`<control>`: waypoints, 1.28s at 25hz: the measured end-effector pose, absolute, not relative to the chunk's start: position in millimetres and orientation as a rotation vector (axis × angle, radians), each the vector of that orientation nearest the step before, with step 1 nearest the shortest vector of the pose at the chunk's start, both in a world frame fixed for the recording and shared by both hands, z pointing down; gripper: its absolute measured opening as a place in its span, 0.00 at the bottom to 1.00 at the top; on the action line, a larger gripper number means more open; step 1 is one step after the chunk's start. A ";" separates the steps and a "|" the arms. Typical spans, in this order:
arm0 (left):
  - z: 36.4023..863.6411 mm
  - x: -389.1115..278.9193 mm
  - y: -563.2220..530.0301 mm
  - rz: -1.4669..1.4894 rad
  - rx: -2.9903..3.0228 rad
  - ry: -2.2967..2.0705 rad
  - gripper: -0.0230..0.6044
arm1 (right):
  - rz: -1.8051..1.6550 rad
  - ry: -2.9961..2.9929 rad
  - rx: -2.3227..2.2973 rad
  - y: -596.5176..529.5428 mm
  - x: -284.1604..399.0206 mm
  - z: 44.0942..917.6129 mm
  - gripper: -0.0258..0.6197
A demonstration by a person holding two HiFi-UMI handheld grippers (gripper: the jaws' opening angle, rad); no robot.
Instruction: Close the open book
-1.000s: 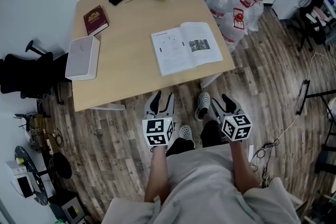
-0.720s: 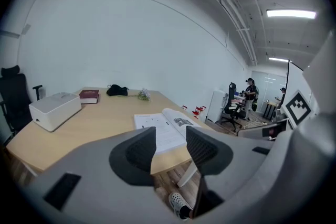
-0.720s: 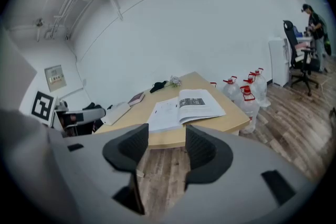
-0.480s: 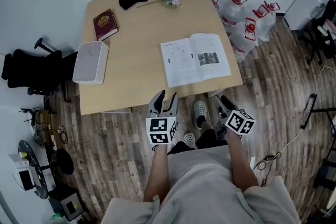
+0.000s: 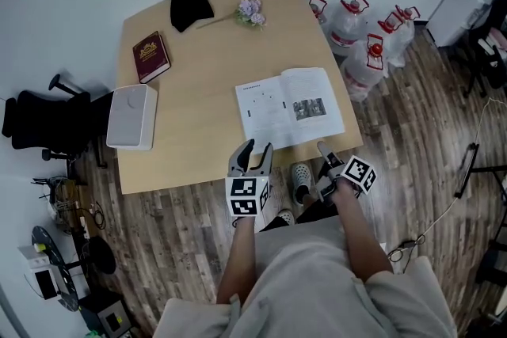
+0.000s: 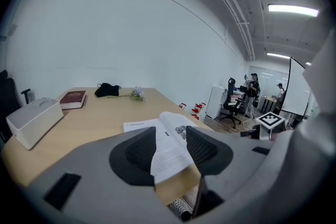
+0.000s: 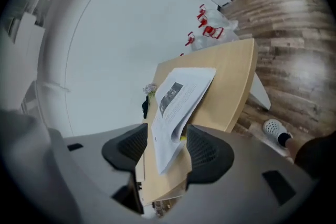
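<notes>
The open book (image 5: 289,108) lies flat with white pages up, near the front right corner of the wooden table (image 5: 198,83). My left gripper (image 5: 257,148) hovers open just off the table's front edge, short of the book's left page. To the right, my right gripper (image 5: 325,154) is open too, rolled sideways, below the book's right corner. In the left gripper view the book (image 6: 160,131) shows beyond the open left gripper (image 6: 170,138), with nothing between the pads. The right gripper view shows the book (image 7: 181,93) past the open right gripper (image 7: 167,139); neither gripper touches it.
A dark red closed book (image 5: 149,56), a white box (image 5: 131,116), a black cloth (image 5: 190,4) and a small flower sprig (image 5: 250,10) sit on the table's far and left parts. Water jugs (image 5: 360,43) stand on the floor at the right, a black chair (image 5: 40,123) at the left.
Both grippers have moved forward from above the floor to the table's front edge. The right gripper has rolled sideways. The book still lies open.
</notes>
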State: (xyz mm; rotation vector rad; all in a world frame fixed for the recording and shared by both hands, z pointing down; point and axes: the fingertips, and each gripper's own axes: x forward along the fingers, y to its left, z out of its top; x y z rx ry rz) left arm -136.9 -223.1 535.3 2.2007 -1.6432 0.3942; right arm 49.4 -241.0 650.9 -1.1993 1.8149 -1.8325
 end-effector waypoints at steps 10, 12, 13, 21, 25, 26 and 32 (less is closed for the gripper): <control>541.8 -138.8 -260.1 0.437 2.179 -1.654 0.33 | -1.960 1.469 -1.144 -274.0 61.2 688.2 0.43; 543.1 -139.7 -264.3 0.449 2.173 -1.656 0.33 | -1.976 1.438 -1.145 -278.5 61.9 693.1 0.43; 543.1 -141.0 -266.2 0.453 2.170 -1.661 0.33 | -1.984 1.423 -1.144 -280.1 61.6 694.3 0.43; 544.9 -158.1 -276.5 0.475 2.125 -1.711 0.33 | -2.012 1.372 -1.117 -290.7 53.8 702.5 0.41; 545.7 -165.1 -281.8 0.491 2.105 -1.728 0.33 | -2.001 1.354 -1.111 -299.0 54.7 701.9 0.40; 545.5 -166.9 -282.7 0.491 2.102 -1.733 0.33 | -1.999 1.353 -1.112 -300.1 55.3 702.0 0.39; 545.3 -172.3 -284.6 0.489 2.087 -1.748 0.33 | -1.990 1.343 -1.118 -303.9 58.7 704.4 0.34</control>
